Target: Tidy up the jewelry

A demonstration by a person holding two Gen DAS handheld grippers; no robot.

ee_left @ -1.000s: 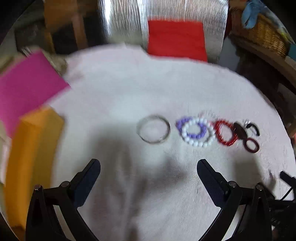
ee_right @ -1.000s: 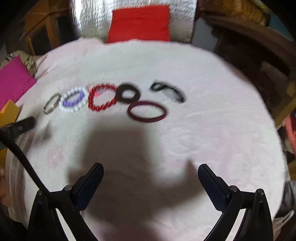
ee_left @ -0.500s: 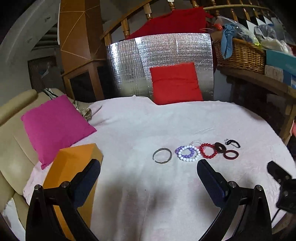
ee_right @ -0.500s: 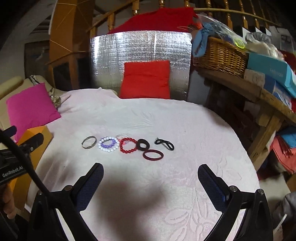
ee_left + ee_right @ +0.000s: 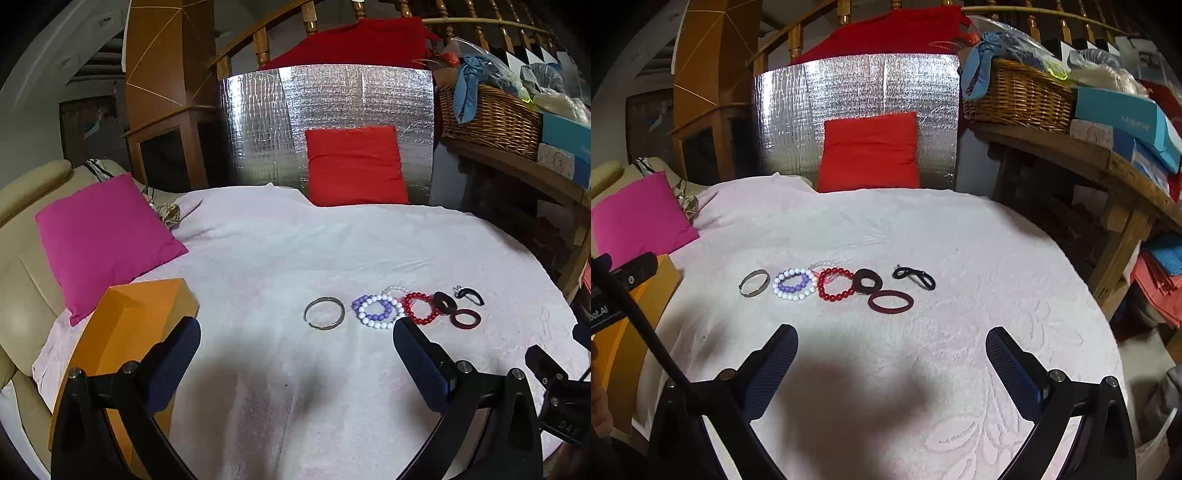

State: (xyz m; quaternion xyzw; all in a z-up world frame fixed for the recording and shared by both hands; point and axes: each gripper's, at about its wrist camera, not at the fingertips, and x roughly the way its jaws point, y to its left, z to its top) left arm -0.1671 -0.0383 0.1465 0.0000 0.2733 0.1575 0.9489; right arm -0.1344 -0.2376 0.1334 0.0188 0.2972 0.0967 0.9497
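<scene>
A row of jewelry lies on the pale pink cloth (image 5: pixel 280 258): a metal bangle (image 5: pixel 324 312), a purple and white bead bracelet (image 5: pixel 376 311), a red bead bracelet (image 5: pixel 421 313), a black ring (image 5: pixel 445 302), a maroon ring (image 5: pixel 466 319) and a black looped band (image 5: pixel 470 294). The same row shows in the right wrist view, from the bangle (image 5: pixel 754 283) to the maroon ring (image 5: pixel 890 302). An orange box (image 5: pixel 125 332) stands at the left. My left gripper (image 5: pixel 295 343) is open and empty, short of the row. My right gripper (image 5: pixel 891 350) is open and empty, also short of it.
A pink cushion (image 5: pixel 103 240) lies at the left, a red cushion (image 5: pixel 354 166) against a silver foil panel (image 5: pixel 325 107) at the back. A wooden shelf with a wicker basket (image 5: pixel 1015 96) and blue boxes (image 5: pixel 1123 118) stands to the right, past the table edge.
Both grippers have pulled back and tilted up from the cloth. The jewelry now looks smaller and farther away, and the room behind has come into view. Nothing was picked up.
</scene>
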